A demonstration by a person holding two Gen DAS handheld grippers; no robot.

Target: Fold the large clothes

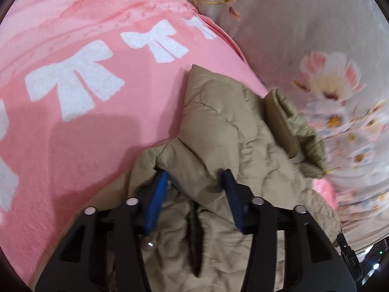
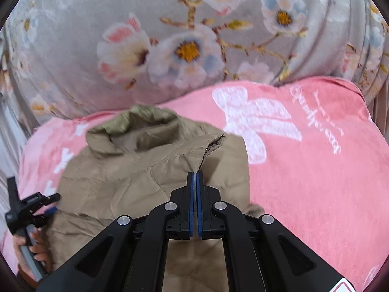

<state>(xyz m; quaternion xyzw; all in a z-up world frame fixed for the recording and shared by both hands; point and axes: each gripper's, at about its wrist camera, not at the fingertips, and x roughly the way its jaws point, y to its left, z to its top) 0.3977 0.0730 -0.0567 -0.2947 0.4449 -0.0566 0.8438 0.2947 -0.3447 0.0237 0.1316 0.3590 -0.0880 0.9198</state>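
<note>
Right up close we've got the right gripper [image 2: 195, 174], blue pads pressed together on a thin pinch of the tan puffer jacket [image 2: 150, 170], just below a small gap at the seam or zipper edge. Over on the left gripper [image 1: 195, 177] the fingers are spread with a puffy ridge of the jacket bunched between them, so we'd say it isn't clamping anything right now, though the fabric hides the tips a bit. That jacket sits on the pink bow-print blanket [image 2: 316, 170], with the grey floral bedding [image 2: 170, 36] at the far side. Progress-wise, we reckon we're somewhere in the middle: it's already gathered into a compact lump with the collar rolled at the far end, but it looks rumpled, not flat or squared off. Our guess is there's at least one more fold and some smoothing left.
</note>
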